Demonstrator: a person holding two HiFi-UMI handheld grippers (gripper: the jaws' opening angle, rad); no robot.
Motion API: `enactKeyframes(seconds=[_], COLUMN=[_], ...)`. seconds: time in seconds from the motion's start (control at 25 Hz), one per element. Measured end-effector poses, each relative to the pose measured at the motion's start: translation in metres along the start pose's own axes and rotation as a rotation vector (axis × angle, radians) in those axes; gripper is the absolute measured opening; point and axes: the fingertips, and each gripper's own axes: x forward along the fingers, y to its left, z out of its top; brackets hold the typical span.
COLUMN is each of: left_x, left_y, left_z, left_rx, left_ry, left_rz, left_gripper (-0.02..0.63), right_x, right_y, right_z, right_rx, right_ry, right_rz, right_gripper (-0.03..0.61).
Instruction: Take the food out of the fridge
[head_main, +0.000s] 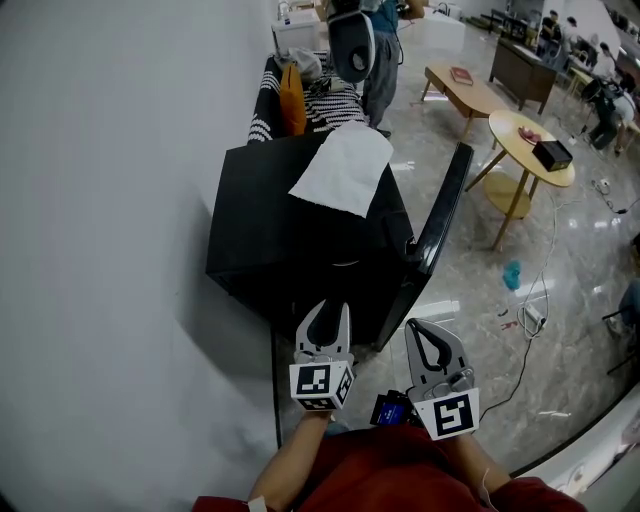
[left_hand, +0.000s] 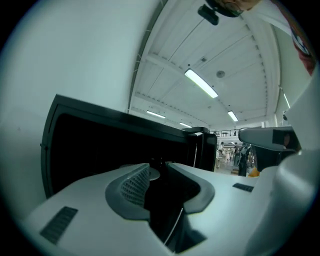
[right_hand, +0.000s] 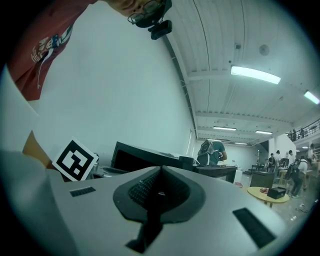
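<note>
Left gripper jaws stand slightly apart, right gripper jaws together, both empty; fridge door open, food not yet out.

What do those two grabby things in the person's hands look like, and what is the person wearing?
The left gripper and right gripper are light grey, each with two curved jaws lined with dark ribbed pads. Each carries a white cube printed with black square markers. The person wears a red top.
</note>
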Motion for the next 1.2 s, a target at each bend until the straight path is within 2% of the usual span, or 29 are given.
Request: enactKeyframes(seconds=[0.12, 0.28, 0.4, 0.6, 0.68, 0.96, 1.2], left_x=[0.012, 0.028, 0.040, 0.055, 0.061, 0.082, 0.098], left_y=[0.005, 0.016, 0.020, 0.034, 0.041, 0.056, 0.068], left_z=[-0.010, -0.022, -0.034, -0.053, -0.056, -0.061, -0.069], left_rx=[-0.114, -0.351, -0.468, -0.803, -0.896, -1.103, -1.150], left_ry=[0.029, 0.033, 0.041, 0.014, -0.004, -0.074, -0.082], left_rz=[-0.001, -0.002, -0.016, 0.011, 0.030, 0.062, 0.107], left_gripper=[0.135, 0.155, 0.190, 0.196, 0.198, 0.201, 0.201], right_x=[0.001, 0.003, 0.003, 0.006, 0.009, 0.012, 0.014], right_y=[0.000, 0.000, 0.001, 0.000, 0.001, -0.002, -0.005], right_z=[-0.002, -0.002, -0.002, -0.002, -0.002, -0.003, -0.004], right_rx=[0.003, 0.003, 0.004, 0.002, 0.001, -0.004, -0.012], right_ry=[0.006, 0.003, 0.006, 0.007, 0.006, 0.015, 0.019], right_rz=[-0.001, 0.001, 0.003, 0.004, 0.006, 0.002, -0.002], right_gripper=[0.023, 0.023, 0.022, 0.023, 0.023, 0.023, 0.023])
